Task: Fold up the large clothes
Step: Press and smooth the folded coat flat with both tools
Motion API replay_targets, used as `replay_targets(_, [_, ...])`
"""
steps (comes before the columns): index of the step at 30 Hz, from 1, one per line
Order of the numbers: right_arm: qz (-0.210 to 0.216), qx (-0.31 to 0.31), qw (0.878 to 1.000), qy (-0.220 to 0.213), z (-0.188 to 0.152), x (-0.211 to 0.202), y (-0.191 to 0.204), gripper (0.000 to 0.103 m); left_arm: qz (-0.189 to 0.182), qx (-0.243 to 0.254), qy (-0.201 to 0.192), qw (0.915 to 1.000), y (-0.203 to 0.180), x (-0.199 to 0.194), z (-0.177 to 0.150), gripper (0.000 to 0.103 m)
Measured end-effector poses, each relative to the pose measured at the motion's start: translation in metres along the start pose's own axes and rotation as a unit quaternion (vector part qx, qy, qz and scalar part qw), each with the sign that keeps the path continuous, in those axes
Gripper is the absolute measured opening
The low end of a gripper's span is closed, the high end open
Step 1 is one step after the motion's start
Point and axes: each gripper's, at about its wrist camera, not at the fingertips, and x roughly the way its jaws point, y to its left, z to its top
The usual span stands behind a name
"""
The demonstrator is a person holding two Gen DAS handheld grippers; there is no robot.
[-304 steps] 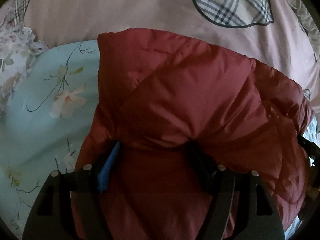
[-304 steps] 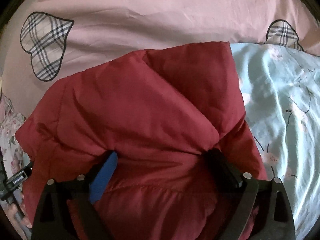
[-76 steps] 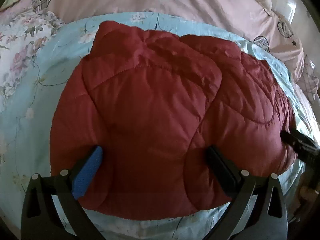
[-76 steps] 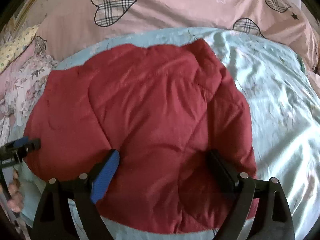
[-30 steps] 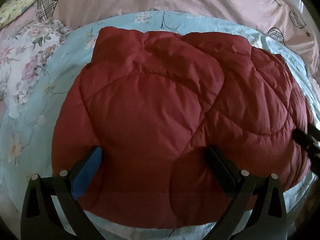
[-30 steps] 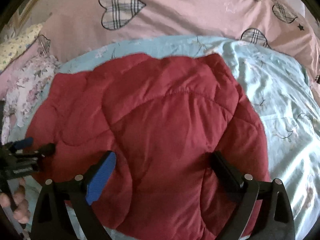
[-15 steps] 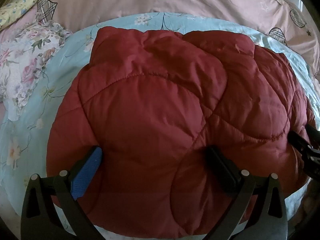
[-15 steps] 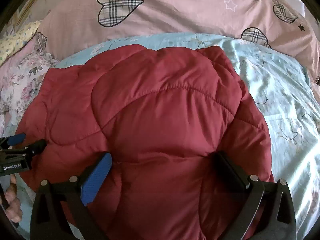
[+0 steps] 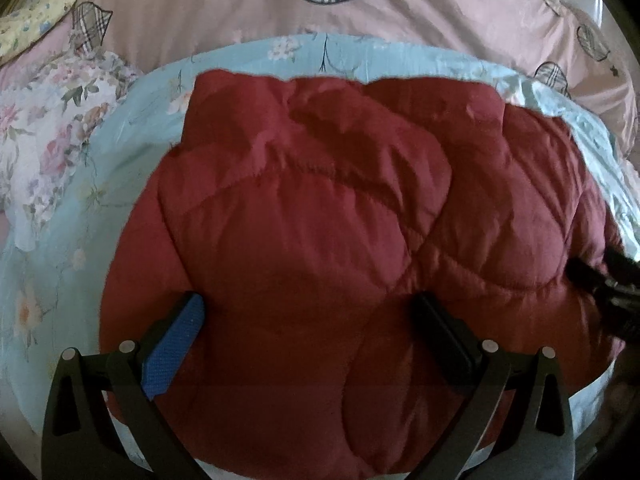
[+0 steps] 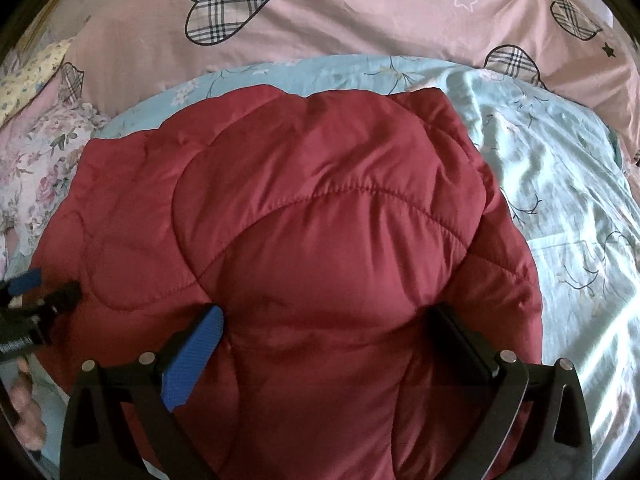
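Dark red quilted jacket [image 9: 312, 220], pale blue floral sheet [image 10: 560, 184], pink plaid-heart cover [image 10: 360, 12].

Right side: we see bare light-blue sheet [image 10: 560, 208] beside the red jacket [image 10: 328, 240].
Left side: floral bedding [image 9: 52, 140] crowds it.
Far side: pink duvet [image 10: 360, 12] borders.

Folded red quilted jacket [image 9: 304, 232] on a bed

The dark red padded jacket is seen folded into a puffy, rounded bundle, its curved stitching lines and creases showing on top. It is laid on a pale blue flowered sheet [image 10: 560, 184], towards the near edge, with more blue left bare on the right. A folded layer is raised slightly along the far side.
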Motion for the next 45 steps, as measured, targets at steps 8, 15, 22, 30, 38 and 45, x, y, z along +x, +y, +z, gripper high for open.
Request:
replay_targets(8, [0.018,0.013,1.000,-0.022,0.023,-0.018,0.001,0.098,-0.018,-0.028,0.009,0.9994,0.017,0.010,0.020,0.103])
replay_targets(15, [0.012,0.028,1.000,0.001,0.026,0.017,-0.013,0.102,-0.026,-0.030,0.026,0.9988,0.022,0.030,0.028,0.103])
replay_targets(22, [0.012,0.034,0.999,-0.001,0.022,0.016,-0.014,0.102,-0.012,-0.020,0.027,0.9994,0.017,0.039,0.031,0.103])
replay_targets(30, [0.008,0.038,0.999,-0.002,0.018,0.017,-0.015,0.102,-0.019,-0.028,0.032,0.9989,0.022,0.024,0.029,0.103])
replay_targets(38, [0.003,0.045,0.999,-0.007,0.019,0.005,-0.013,0.101,-0.021,-0.008,0.037,0.9991,0.015,0.004,-0.002,0.103])
replay_targets(45, [0.009,0.017,0.999,-0.042,-0.012,-0.060,-0.002,0.097,-0.033,-0.010,0.031,0.9989,0.018,-0.010,-0.007,0.103])
